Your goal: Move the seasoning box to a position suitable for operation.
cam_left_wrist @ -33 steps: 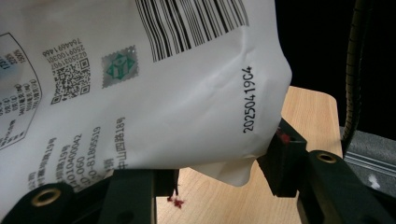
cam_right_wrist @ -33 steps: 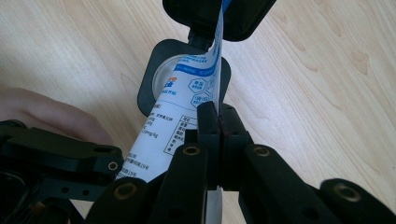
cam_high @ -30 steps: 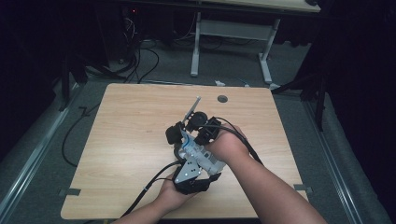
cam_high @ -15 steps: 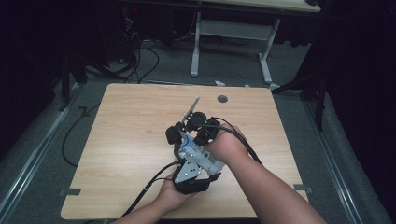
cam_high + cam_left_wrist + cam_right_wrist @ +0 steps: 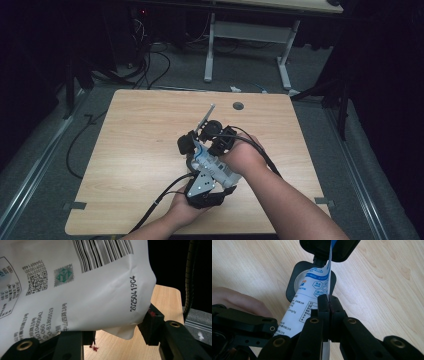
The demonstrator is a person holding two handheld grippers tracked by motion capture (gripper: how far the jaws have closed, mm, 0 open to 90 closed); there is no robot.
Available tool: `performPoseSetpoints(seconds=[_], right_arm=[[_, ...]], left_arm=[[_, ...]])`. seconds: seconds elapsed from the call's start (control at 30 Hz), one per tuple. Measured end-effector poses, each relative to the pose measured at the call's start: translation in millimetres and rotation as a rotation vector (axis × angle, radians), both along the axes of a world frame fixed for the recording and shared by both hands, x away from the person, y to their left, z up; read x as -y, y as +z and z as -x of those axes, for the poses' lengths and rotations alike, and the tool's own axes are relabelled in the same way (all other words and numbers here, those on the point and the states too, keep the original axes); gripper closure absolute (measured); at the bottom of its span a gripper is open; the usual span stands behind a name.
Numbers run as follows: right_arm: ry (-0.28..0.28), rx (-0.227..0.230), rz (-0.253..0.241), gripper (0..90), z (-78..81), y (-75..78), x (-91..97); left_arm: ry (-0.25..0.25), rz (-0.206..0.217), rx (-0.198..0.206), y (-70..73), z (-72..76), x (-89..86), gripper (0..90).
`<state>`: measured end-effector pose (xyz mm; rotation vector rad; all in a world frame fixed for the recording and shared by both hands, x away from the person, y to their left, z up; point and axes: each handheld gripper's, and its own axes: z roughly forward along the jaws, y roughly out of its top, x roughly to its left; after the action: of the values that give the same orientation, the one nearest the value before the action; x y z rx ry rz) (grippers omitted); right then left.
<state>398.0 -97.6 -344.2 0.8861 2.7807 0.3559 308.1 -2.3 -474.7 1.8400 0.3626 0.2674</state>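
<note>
Item: white tube (image 5: 312, 293) with blue print, barcode and date stamp, black flip cap (image 5: 310, 281) hinged open at its far end.
Location: held above the middle of the wooden worktop (image 5: 135, 135), between the two grippers.
Right gripper (image 5: 328, 305): fingers together, clamped on the tube's flat crimped seam.
Left gripper (image 5: 117, 331): fingers partly apart around the tube's body; the right-hand one (image 5: 151, 325) touches the wall, and a firm squeeze cannot be told.
Step in hand (judged): steadying the tube for work at the cap end.
Handling notes: keep the seam pinch steady; the body is soft, so squeeze lightly or contents may come out of the open cap.
Risk: the thin seam slipping or twisting in the pinch.
Other: red flecks (image 5: 94, 348) on the worktop below.
</note>
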Motion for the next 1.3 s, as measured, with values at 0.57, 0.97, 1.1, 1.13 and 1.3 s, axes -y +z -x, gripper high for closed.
performPoseSetpoints(seconds=[0.57, 0.97, 1.1, 1.13, 1.3], right_arm=[[-0.013, 0.001, -0.008, 89.7, 3.9, 0.2, 7.3], [-0.010, 0.003, -0.019, 89.7, 3.1, -0.6, 3.7], [-0.009, -0.001, -0.022, 89.8, 5.9, -2.0, 5.8], [-0.011, -0.001, -0.026, 89.7, 7.1, -2.7, 6.7], [-0.023, -0.006, -0.053, 89.8, 13.7, -4.2, 13.6]], left_arm=[[-0.011, -0.016, 0.013, -2.1, 3.2, 0.0, 54.5], [0.006, -0.023, 0.020, -6.3, 2.8, -2.4, 54.3], [0.006, -0.028, 0.008, -12.4, 5.8, -4.2, 54.3], [0.009, -0.034, 0.005, -14.7, 6.5, -5.1, 54.3], [0.017, -0.065, 0.004, -24.5, 10.5, -8.7, 53.9]])
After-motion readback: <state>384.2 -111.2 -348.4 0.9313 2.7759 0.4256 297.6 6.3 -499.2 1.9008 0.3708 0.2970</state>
